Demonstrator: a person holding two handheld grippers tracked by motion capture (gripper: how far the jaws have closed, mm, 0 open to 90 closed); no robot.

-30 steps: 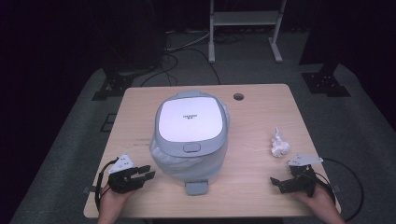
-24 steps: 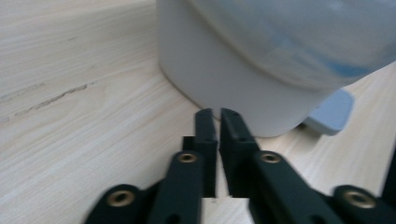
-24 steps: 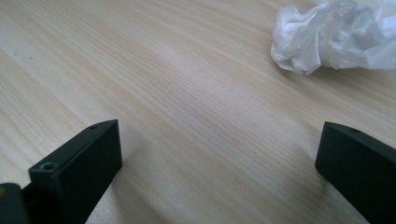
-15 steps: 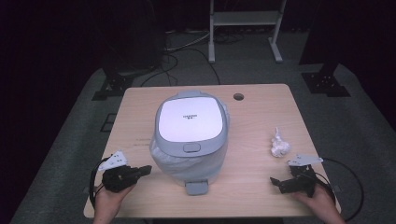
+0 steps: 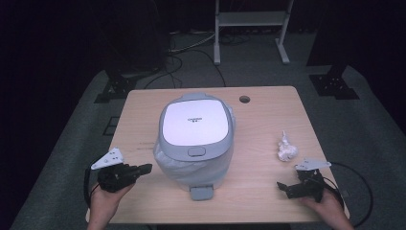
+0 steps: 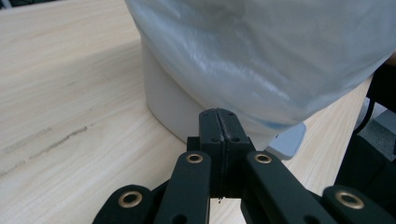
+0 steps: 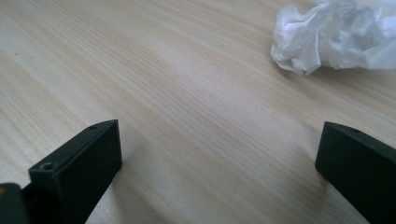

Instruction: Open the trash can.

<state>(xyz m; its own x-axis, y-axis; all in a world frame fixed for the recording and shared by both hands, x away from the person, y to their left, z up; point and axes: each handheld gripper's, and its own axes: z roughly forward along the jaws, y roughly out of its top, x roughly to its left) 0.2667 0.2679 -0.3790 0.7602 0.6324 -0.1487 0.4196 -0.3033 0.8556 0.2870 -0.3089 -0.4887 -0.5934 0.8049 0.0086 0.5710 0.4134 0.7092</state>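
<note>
Left claw (image 5: pixel 143 168) just snapped shut on nothing and lifted off the tabletop (image 5: pixel 268 124), tip aimed at the bag-lined bin (image 5: pixel 195 139) just ahead, likely for its pedal (image 5: pixel 200 192); right claw (image 5: pixel 282 187) wide open, empty, crumpled paper (image 5: pixel 286 149) just beyond.

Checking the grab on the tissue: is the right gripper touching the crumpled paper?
Apart. In the right gripper view, the open right gripper frames bare table; the crumpled paper lies beyond.

The table (image 5: pixel 143 120) is pale wood with fine, matt grain. The pedal bin (image 5: pixel 196 139) has a smooth plastic lid and body, lined with a thin, glossy translucent plastic bag (image 6: pixel 261 60). The crumpled tissue (image 7: pixel 336 35) looks like soft white paper.
</note>
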